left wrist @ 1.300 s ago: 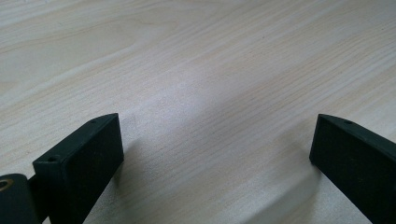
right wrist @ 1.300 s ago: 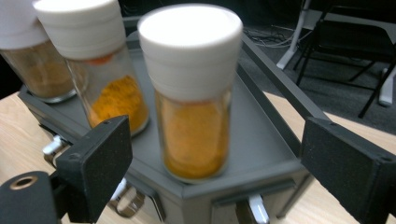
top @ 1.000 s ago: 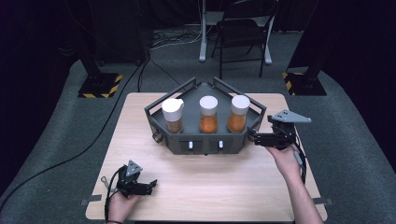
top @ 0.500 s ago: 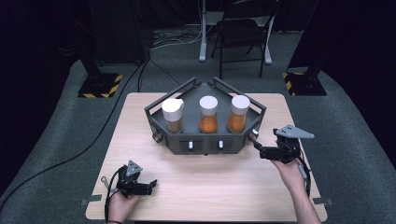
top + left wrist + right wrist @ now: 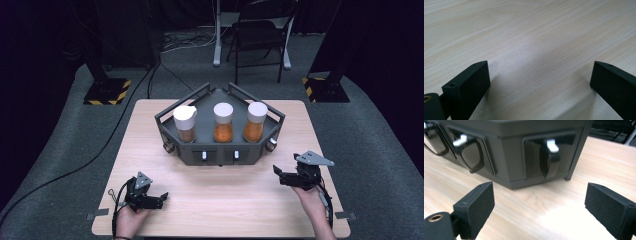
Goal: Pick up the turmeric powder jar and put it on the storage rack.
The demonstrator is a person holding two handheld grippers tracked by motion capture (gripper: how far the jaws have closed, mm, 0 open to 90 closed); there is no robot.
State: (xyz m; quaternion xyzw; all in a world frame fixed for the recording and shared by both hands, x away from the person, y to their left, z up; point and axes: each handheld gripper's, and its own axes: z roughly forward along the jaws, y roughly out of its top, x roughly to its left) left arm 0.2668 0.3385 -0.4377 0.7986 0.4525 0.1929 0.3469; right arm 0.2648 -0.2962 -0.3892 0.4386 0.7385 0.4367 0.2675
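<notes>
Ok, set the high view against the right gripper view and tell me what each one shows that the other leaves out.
High view alone: three white-capped jars standing in the dark rack, the left tool open near the table's front edge, and a chair beyond the table. Right gripper view alone: a close look at glossy black levers with white tips set into recesses in the rack's front face. Both share the wooden table, the rack, and the right tool, open and holding nothing.
</notes>
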